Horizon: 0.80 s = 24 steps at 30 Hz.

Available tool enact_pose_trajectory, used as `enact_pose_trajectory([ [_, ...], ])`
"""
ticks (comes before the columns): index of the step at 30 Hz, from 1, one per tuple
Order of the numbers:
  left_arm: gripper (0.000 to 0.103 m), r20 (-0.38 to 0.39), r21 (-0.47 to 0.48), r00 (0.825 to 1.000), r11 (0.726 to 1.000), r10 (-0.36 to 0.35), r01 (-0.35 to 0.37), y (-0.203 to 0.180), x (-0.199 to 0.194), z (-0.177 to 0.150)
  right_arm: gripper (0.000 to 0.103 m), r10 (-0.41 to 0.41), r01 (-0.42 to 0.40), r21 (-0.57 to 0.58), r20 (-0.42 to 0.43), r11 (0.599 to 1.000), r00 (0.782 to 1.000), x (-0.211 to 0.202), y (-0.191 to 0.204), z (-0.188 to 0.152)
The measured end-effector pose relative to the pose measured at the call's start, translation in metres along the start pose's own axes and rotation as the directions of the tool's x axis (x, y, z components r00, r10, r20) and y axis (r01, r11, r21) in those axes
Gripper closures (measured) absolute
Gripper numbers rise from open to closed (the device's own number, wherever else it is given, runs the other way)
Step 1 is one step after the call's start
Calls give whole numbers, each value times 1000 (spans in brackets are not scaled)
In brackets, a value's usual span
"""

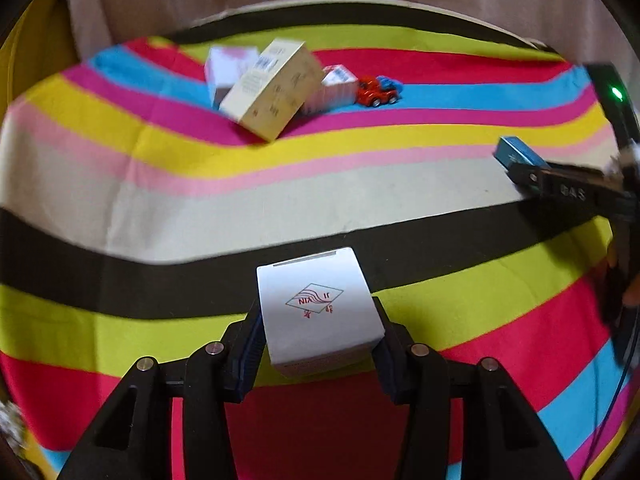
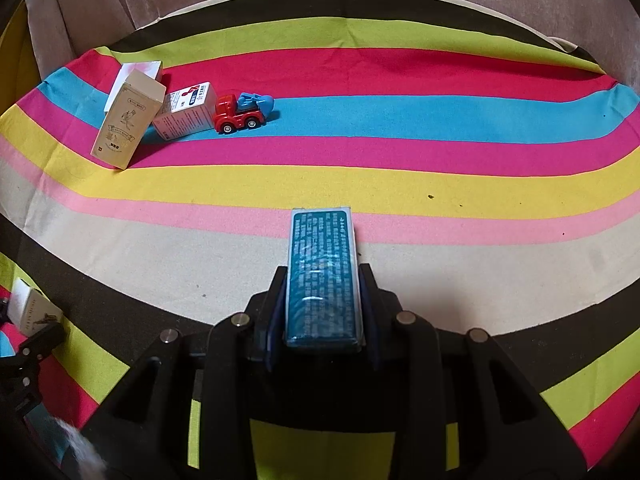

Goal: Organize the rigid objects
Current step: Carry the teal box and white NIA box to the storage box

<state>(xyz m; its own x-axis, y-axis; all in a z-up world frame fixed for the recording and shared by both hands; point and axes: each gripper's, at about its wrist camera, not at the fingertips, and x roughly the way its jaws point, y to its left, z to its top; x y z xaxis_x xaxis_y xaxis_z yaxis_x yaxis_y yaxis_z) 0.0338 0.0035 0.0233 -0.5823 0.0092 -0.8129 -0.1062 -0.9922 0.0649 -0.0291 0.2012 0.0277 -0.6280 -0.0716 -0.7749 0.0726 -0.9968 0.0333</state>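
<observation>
While both hands point down at the striped cloth (image 2: 400, 184), we hold one box in each gripper. Our left gripper (image 1: 318, 344) is clamped on a white box (image 1: 318, 312) with a red diamond logo on its top face; the blue pads press its two sides, so the jaws stand partly apart at the box's width, and the box juts forward over the dark and lime stripes. Our right gripper (image 2: 322, 312) is closed on a narrow teal box (image 2: 320, 272) printed with fine text, held lengthwise between the fingers with its far end over the pale pink stripe; here the jaws are closer together, matching the slimmer box. From the left camera we see that same teal box at the right edge, in the other gripper's tip. Farther off, on the blue and magenta stripes, a tan carton (image 2: 128, 124) leans against a white-and-pink box (image 2: 140, 70), a small white box (image 2: 186, 114) lies just beside them, and a red and blue toy truck (image 2: 242, 112) touches that small box.
</observation>
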Motion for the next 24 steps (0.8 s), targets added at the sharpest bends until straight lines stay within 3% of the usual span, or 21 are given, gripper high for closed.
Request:
enact_pose_trajectory([
  [6,52,26,-111,1000,994,-5,8,7,10,0,65,-1,1,-1,0,1000,1000,-1,1,0],
  [11,56,70,-115,997,993,14,-6,6,6,-5,65,-2,2,-1,0,1000,1000,0,1,0],
  [24,56,66,-126,998,992,24,-16,8,7,-5,65,-13,13,-5,1,1000,1000,0,2,0],
])
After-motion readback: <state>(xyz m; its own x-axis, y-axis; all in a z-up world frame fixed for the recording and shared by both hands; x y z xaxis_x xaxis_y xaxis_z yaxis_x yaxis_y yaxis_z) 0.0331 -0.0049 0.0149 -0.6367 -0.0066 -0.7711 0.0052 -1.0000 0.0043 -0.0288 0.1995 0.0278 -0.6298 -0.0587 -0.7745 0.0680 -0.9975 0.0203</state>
